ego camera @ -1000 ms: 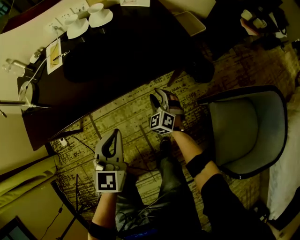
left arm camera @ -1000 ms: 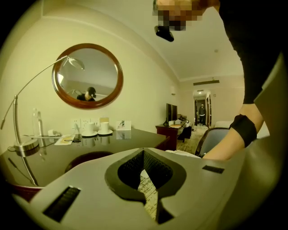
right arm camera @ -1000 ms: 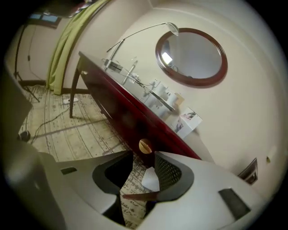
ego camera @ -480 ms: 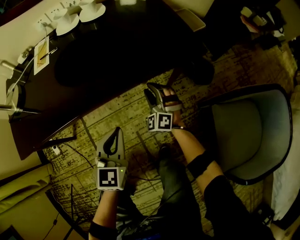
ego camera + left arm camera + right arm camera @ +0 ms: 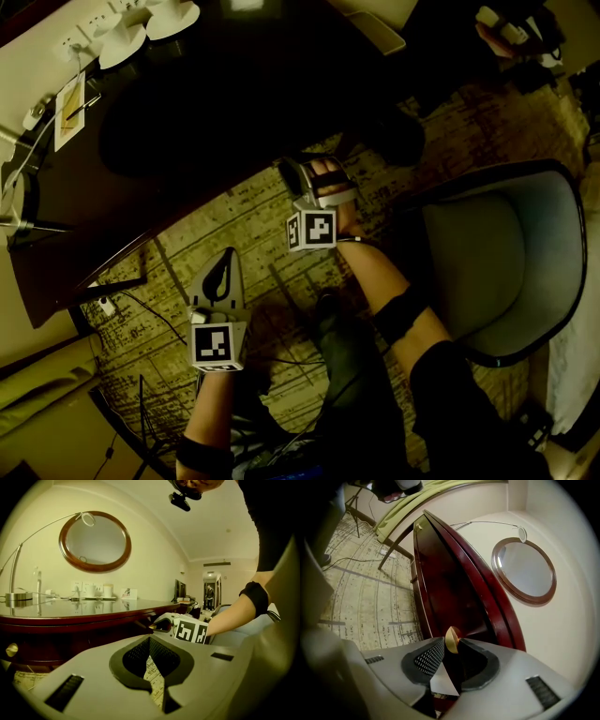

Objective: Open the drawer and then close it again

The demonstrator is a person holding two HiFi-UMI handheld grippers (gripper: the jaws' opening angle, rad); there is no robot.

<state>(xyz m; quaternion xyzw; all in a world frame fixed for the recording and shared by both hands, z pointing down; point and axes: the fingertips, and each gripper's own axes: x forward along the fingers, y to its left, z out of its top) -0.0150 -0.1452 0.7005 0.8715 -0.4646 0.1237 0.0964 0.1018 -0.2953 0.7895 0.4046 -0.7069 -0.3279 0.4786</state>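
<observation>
Right gripper (image 5: 298,171) jaws: just closed onto the brass knob (image 5: 451,638), held at their tips.
Left gripper (image 5: 228,255) jaws: pressed together, empty.
Drawer (image 5: 440,597): just ahead, unopened.
Risk: the knob could be lost, being gripped only shallowly.

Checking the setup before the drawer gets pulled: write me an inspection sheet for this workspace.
Surface: dark glossy wooden desk.
Job's things: drawer front looks shut; its brass knob sits between the right gripper's jaws.
Clutter: two white cups on saucers, a paper card and a lamp base, all at the desk's far side.
Grippers: right gripper's jaws have just been closing and appear to pinch the knob; left gripper shut, empty, over the carpet.
Cables: thin cable and plug strip on the carpet under the desk's edge.
Surroundings: grey armchair at the right, round mirror on the wall.
</observation>
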